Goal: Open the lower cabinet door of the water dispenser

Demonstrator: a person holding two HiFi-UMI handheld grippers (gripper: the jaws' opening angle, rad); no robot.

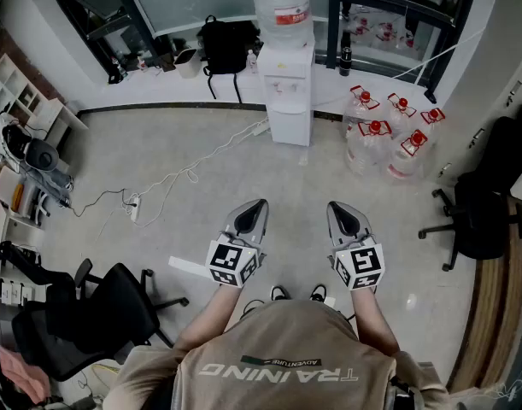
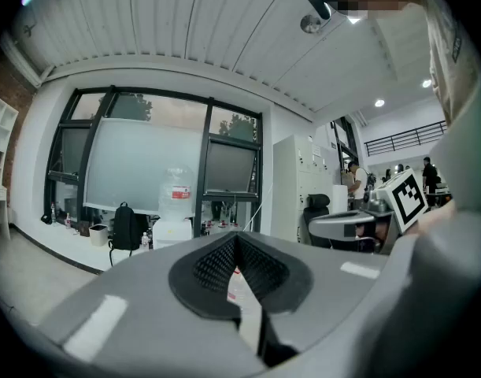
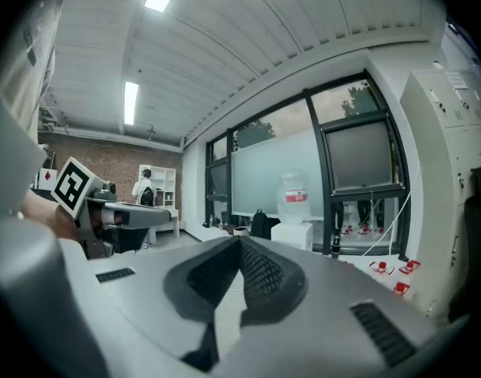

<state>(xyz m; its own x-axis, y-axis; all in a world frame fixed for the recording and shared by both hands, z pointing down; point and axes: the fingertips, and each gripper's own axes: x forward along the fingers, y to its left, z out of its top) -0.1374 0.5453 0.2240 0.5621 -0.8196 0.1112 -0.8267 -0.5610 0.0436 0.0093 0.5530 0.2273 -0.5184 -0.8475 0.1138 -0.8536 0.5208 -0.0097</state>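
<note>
The white water dispenser [image 1: 288, 88] stands against the far window wall with a large bottle [image 1: 283, 5] on top. Its lower cabinet door [image 1: 290, 126] faces me and looks closed. Both grippers are held level in front of my body, far from the dispenser. My left gripper [image 1: 250, 215] is shut with nothing between its pads, and so is my right gripper [image 1: 343, 217]. The left gripper view has the dispenser [image 2: 172, 228] far beyond the left gripper [image 2: 236, 239]. In the right gripper view the dispenser [image 3: 292, 233] stands beyond the right gripper [image 3: 240, 242].
Several full water bottles [image 1: 389, 131] stand on the floor right of the dispenser. A black backpack [image 1: 222, 45] sits on the ledge to its left. A cable and power strip [image 1: 132, 205] cross the floor. Office chairs stand at left [image 1: 98, 314] and right [image 1: 476, 213].
</note>
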